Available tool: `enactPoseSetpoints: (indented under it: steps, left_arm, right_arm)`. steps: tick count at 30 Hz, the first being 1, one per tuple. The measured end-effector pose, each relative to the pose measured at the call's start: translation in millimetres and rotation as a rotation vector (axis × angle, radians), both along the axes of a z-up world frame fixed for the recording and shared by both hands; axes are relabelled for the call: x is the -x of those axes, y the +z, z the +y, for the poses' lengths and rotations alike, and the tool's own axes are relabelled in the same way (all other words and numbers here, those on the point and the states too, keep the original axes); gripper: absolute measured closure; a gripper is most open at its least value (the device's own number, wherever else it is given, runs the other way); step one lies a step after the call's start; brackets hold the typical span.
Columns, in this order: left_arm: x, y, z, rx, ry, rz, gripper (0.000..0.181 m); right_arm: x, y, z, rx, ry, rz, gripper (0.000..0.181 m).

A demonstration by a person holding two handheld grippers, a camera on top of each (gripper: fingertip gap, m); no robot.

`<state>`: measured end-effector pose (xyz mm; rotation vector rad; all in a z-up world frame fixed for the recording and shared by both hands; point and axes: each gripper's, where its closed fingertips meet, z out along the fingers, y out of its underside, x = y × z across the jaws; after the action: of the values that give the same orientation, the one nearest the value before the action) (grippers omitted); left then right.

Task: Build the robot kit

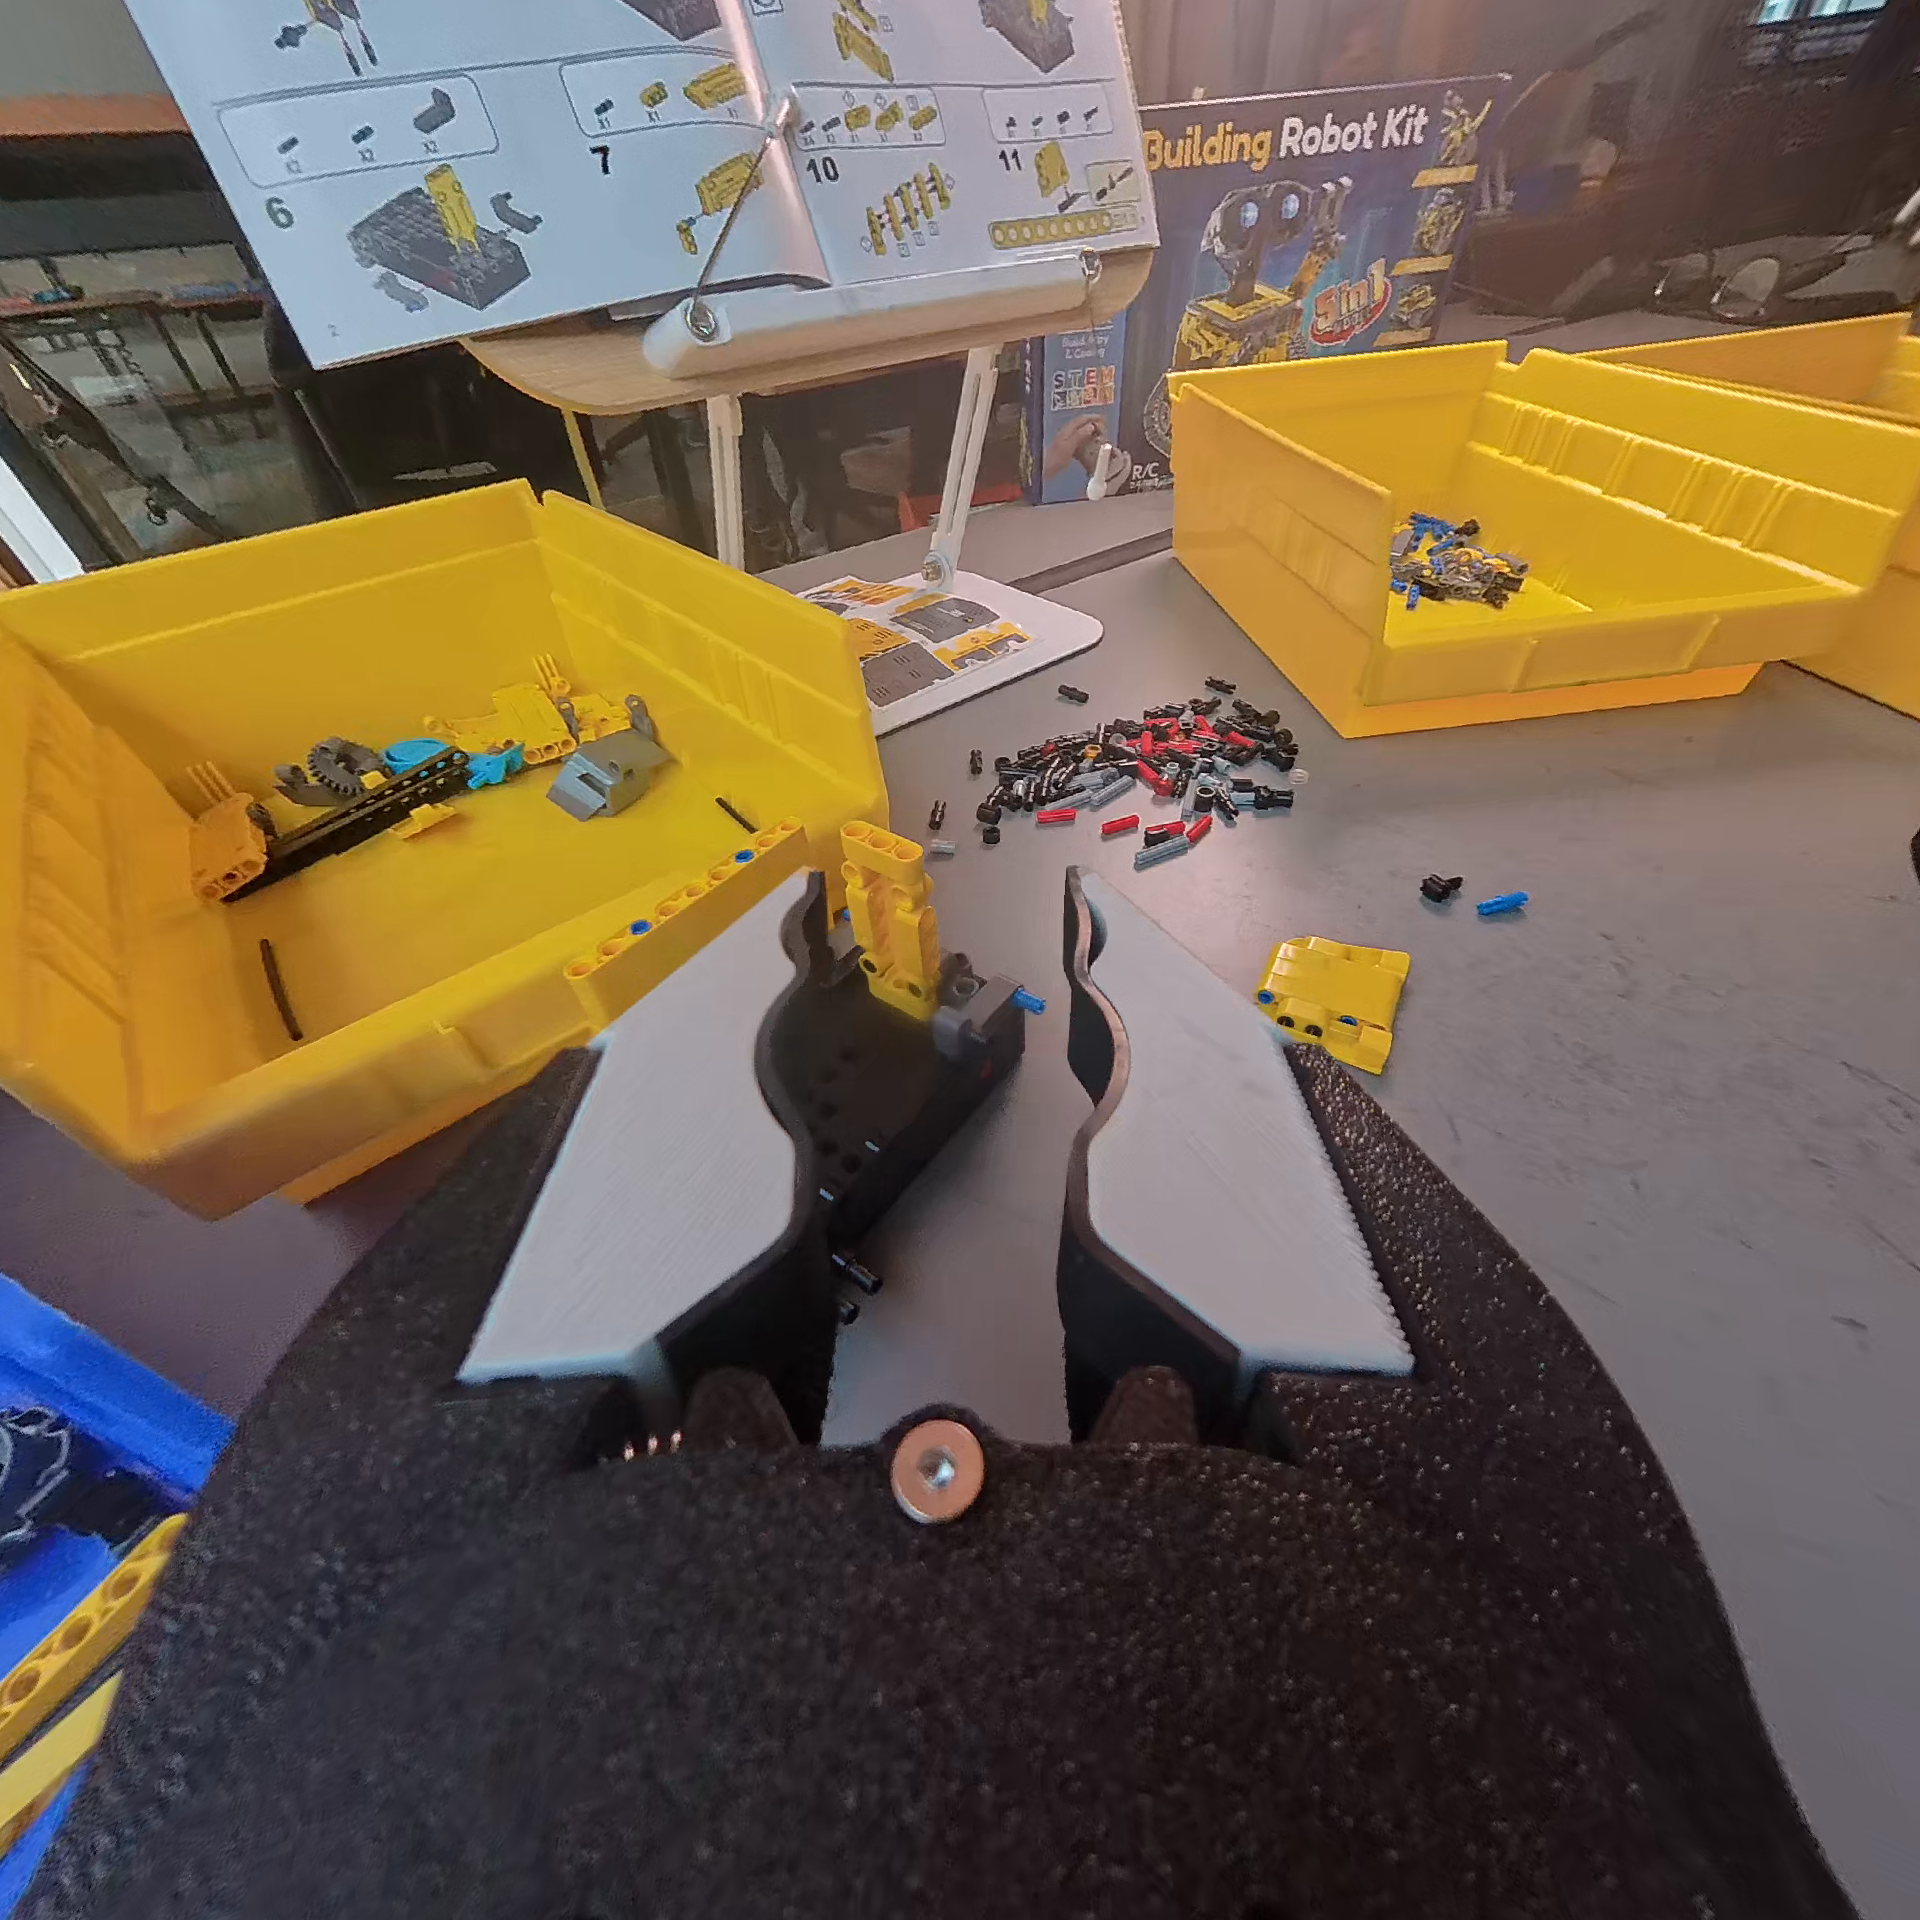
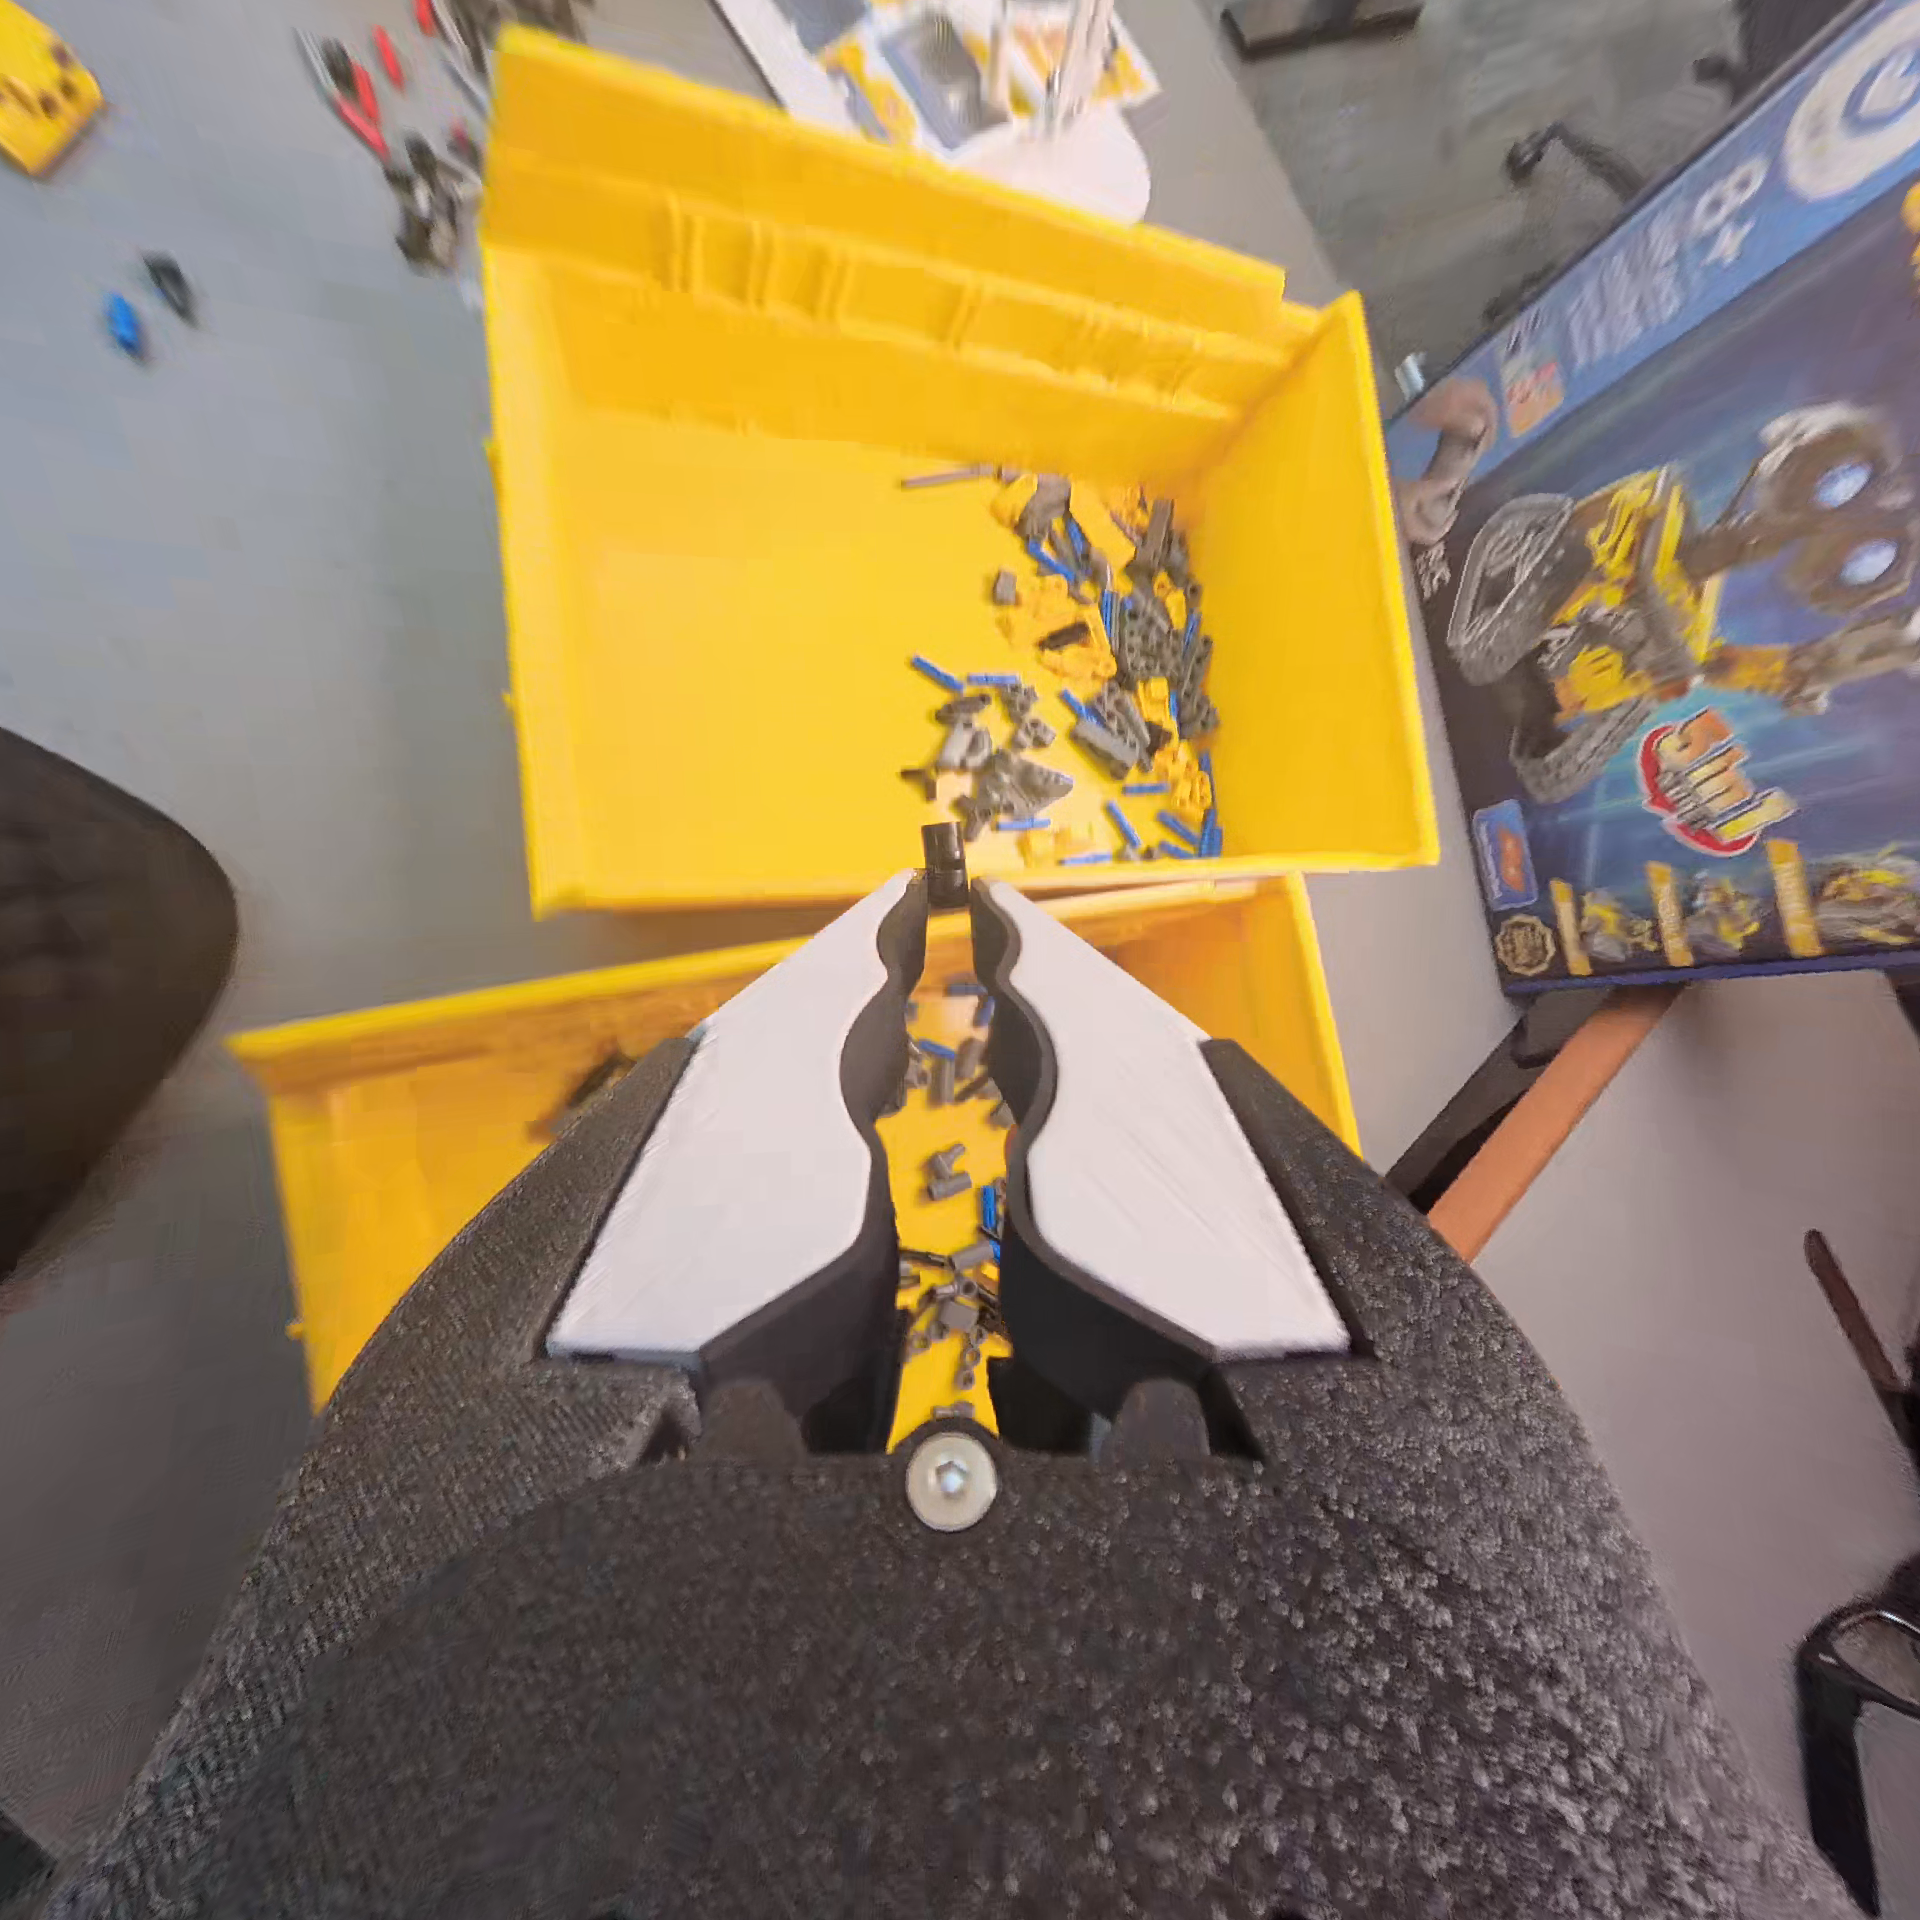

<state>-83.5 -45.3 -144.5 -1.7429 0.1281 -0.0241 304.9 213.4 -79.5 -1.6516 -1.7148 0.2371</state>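
Left gripper (image 1: 940, 914) open, straddling black base assembly (image 1: 894, 1081), steadying it. Right gripper (image 2: 943, 894) pinches 1 black pin (image 2: 943, 854) by its end above yellow bin (image 2: 1320, 623).

Left gripper (image 1: 945, 914) spread wide; right gripper (image 2: 943, 889) pinched.

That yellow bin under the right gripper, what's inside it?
The yellow bin holds small grey and blue building pieces, seen between the fingers. The right gripper, pinching a small black peg, hides the rest.
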Motion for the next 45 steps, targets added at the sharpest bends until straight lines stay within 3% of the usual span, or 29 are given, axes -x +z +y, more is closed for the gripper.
enactPoseSetpoints:
  steps: [3,5,9,14,19,36,40,43,45]
  left_arm:
    - [-7.3,-4.4,2.1,0.029,-0.055,-0.033,0.137]
    - [-13.5,-7.6,3.5,0.056,-0.106,-0.034,0.137]
    - [-19.3,-7.0,2.2,0.07,-0.178,0.002,0.137]
    - [-23.3,-5.6,-2.5,0.046,-0.199,-0.058,0.137]
    - [-24.6,0.1,-5.6,0.024,-0.214,-0.087,0.137]
    - [-29.1,-8.0,-2.5,0.051,-0.223,-0.083,0.137]
    - [-29.3,-7.6,-2.7,0.044,-0.223,-0.08,0.136]
    - [-28.2,-7.4,-2.5,0.04,-0.221,-0.086,0.136]
    - [-26.7,-7.1,-2.1,0.039,-0.214,-0.092,0.136]
  right_arm:
    - [42.0,27.0,-51.0,-0.016,0.059,0.053,0.174]
    - [72.6,20.2,-84.3,-0.003,0.096,0.037,0.174]
    - [124.5,-37.8,-127.7,0.035,0.125,-0.076,0.174]
    - [164.6,-120.7,-145.0,0.076,0.067,-0.175,0.174]
    - [183.5,-160.2,-152.1,0.181,0.031,-0.162,0.174]
    - [188.1,-160.4,-156.1,0.238,0.056,-0.103,0.173]
    - [190.0,-158.0,-155.2,0.203,0.055,-0.078,0.162]
    - [197.1,-143.1,-159.3,0.2,0.054,0.013,0.161]
    - [197.9,-117.9,-162.9,0.18,0.052,0.106,0.161]
